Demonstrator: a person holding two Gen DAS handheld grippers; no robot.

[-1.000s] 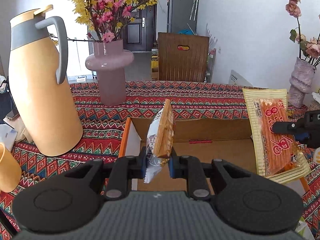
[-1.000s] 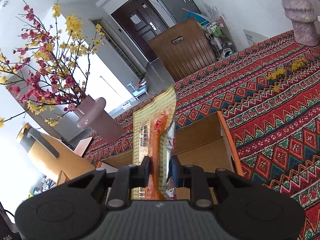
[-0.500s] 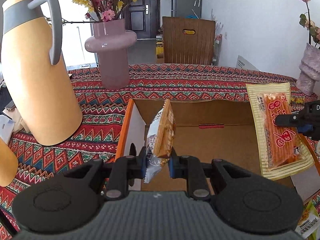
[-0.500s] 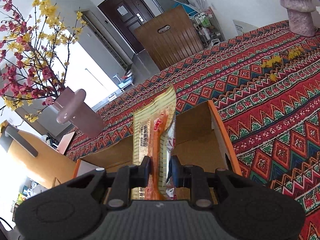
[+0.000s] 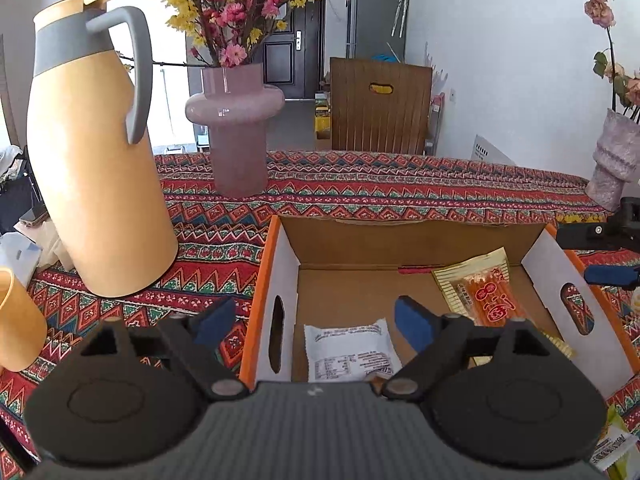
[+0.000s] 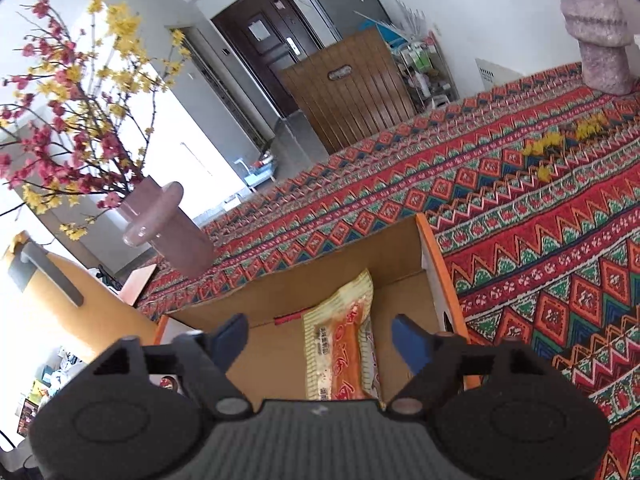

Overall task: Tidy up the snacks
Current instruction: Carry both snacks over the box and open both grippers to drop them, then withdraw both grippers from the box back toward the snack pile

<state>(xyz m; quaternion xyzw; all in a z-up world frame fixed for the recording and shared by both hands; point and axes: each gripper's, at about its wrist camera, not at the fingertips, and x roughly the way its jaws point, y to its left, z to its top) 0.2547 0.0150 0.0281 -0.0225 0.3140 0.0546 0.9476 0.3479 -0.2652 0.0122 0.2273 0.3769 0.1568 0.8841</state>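
Both claws stand wide, holding nothing. In the left wrist view, the left claw (image 5: 316, 322) fills the lower part of the frame, its blue-padded fingers (image 5: 412, 322) spread over the near left corner of an open brown cardboard box with orange edges and white end walls (image 5: 282, 264). The box sits at centre frame on a bench covered by a red cloth with zigzag patterns (image 5: 360, 192). Two snacks lie flat on the box floor, apart from each other: a small white packet with printed text facing up (image 5: 350, 350) at lower centre, just beyond the claw body, and a long yellow-and-orange packet with red characters (image 5: 486, 292) toward the right. The right claw (image 5: 600, 254) shows at the right edge of the frame, above the box's right wall, with one black finger and one blue pad visible.

In the right wrist view, the right claw (image 6: 320, 336) is spread across the lower frame, and the yellow-and-orange packet (image 6: 340, 344) lies in the box (image 6: 430, 248) between and beyond its blue pads, untouched by either.

At the left of the left view stands a tall yellow thermos jug with a grey handle (image 5: 96, 152); a yellow cup (image 5: 18, 320) sits at the left edge. A pink glass vase of pink and yellow blossoms (image 5: 236, 128) stands at upper centre.
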